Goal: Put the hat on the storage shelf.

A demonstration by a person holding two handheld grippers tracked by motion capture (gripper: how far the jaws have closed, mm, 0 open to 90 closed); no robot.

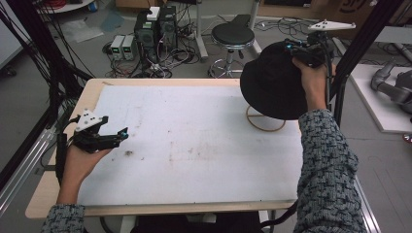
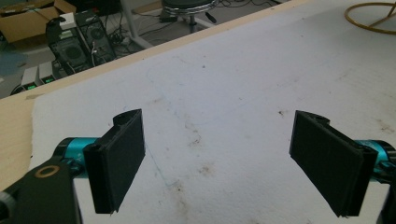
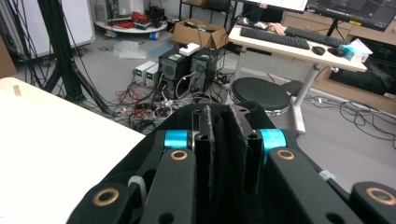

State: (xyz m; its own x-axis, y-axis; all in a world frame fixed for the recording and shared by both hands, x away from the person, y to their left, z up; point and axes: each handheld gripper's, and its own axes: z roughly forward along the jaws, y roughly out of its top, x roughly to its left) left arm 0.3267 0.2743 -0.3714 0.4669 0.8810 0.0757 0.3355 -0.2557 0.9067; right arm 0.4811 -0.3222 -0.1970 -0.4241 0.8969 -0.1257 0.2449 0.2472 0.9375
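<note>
Black hat [image 1: 274, 85] hangs brim-down (right gripper [image 1: 303, 51] clamped).

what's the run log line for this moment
right gripper: shut on black hat, above ring stand | left gripper: open, empty, over mat

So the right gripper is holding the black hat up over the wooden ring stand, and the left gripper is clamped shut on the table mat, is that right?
Not quite. The left gripper is open, with nothing between its jaws, as the left gripper view shows. The rest holds: the right gripper is shut on the black hat, raised over the wooden ring stand.
</note>
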